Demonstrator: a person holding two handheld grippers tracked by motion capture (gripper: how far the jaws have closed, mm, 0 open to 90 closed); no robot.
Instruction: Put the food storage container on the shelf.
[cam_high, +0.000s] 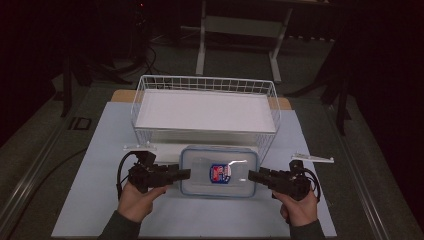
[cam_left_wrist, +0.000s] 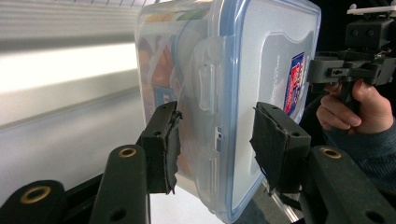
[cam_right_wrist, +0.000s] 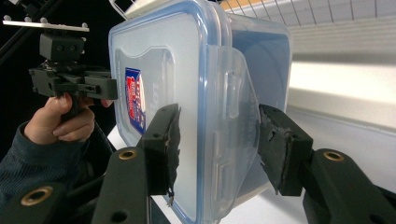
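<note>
Both grippers, left (cam_high: 185, 174) and right (cam_high: 252, 176), clamp the end latches of the clear blue-rimmed plastic lidded box (cam_high: 219, 171), just before the white wire basket (cam_high: 150, 87). Risk: slick latch slips, box tilts, drops onto desk.

high: above, forward-down | gripper views: close, facing inward, sharing container (cam_high: 219, 171)

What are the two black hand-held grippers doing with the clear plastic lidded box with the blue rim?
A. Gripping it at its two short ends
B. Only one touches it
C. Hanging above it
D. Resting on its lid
A: the left gripper and right gripper each clamp one end of the box.
</note>
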